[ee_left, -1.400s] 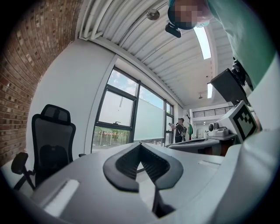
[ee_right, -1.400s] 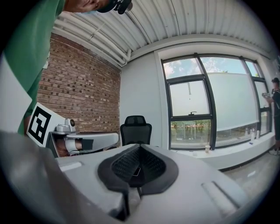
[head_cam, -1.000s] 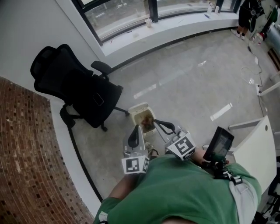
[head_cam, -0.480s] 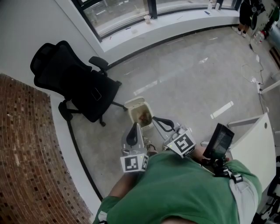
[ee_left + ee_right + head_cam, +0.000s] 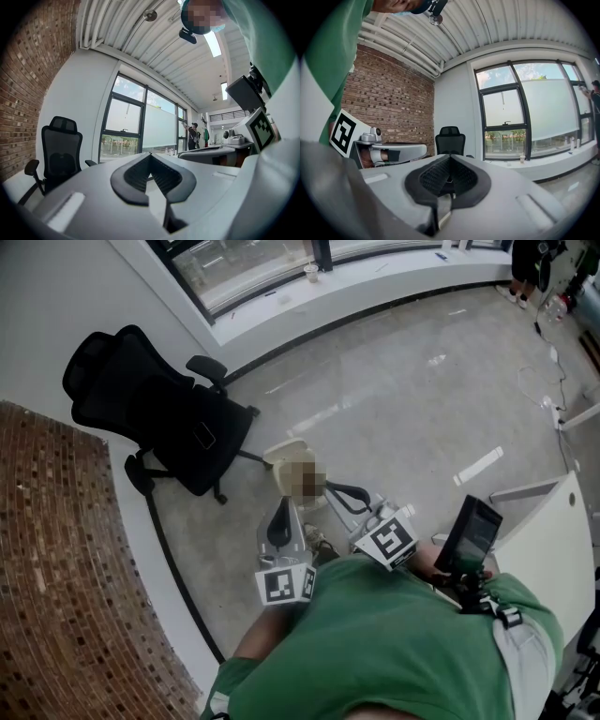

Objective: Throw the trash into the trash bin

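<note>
A small cream trash bin [image 5: 284, 453] stands on the floor beside the black office chair; a blurred patch covers its inside. My left gripper [image 5: 284, 510] hangs just short of the bin, pointing level, its jaws shut with nothing between them [image 5: 150, 157]. To its right, my right gripper [image 5: 339, 491] is just to the right of the bin, also shut and empty [image 5: 450, 160]. No trash shows in either gripper.
A black office chair [image 5: 155, 413] stands left of the bin against the white wall, next to a brick wall [image 5: 66, 568]. A window ledge with a cup [image 5: 310, 272] runs along the back. A white desk [image 5: 553, 554] is at the right; a person [image 5: 530, 263] stands far off.
Both grippers have drifted a little across the floor together with the person's body. The bin sits slightly higher in the head view. Both pairs of jaws have stayed shut.
</note>
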A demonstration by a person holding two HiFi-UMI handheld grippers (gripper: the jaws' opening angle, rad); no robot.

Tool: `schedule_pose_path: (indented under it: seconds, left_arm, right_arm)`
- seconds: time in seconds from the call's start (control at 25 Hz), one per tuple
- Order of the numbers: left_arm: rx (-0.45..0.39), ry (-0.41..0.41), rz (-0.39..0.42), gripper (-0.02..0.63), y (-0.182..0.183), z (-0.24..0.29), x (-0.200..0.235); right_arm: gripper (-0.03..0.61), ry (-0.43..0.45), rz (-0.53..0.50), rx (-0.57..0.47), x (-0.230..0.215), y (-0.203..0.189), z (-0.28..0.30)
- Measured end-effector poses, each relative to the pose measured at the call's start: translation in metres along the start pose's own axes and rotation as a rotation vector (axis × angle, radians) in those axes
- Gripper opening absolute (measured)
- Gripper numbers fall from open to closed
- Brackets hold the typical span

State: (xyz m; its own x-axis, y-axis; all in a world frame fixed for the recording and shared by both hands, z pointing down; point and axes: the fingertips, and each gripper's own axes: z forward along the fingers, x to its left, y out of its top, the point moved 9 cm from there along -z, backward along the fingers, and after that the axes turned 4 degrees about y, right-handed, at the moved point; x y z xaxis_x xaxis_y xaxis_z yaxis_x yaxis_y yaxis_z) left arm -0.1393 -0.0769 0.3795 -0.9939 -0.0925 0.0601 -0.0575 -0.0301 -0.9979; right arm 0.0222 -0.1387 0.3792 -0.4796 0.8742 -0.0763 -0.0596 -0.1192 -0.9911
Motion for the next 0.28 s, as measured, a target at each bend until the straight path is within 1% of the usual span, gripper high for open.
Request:
schedule_pose_path:
  seconds: [0.28]
  left_arm:
    - [-0.006, 0.011, 0.004, 0.006, -0.0034, -0.0002, -0.0043]
  right_arm:
    - [0.003, 0.002, -0.022, -0.004, -0.0029, -0.0039, -0.0045]
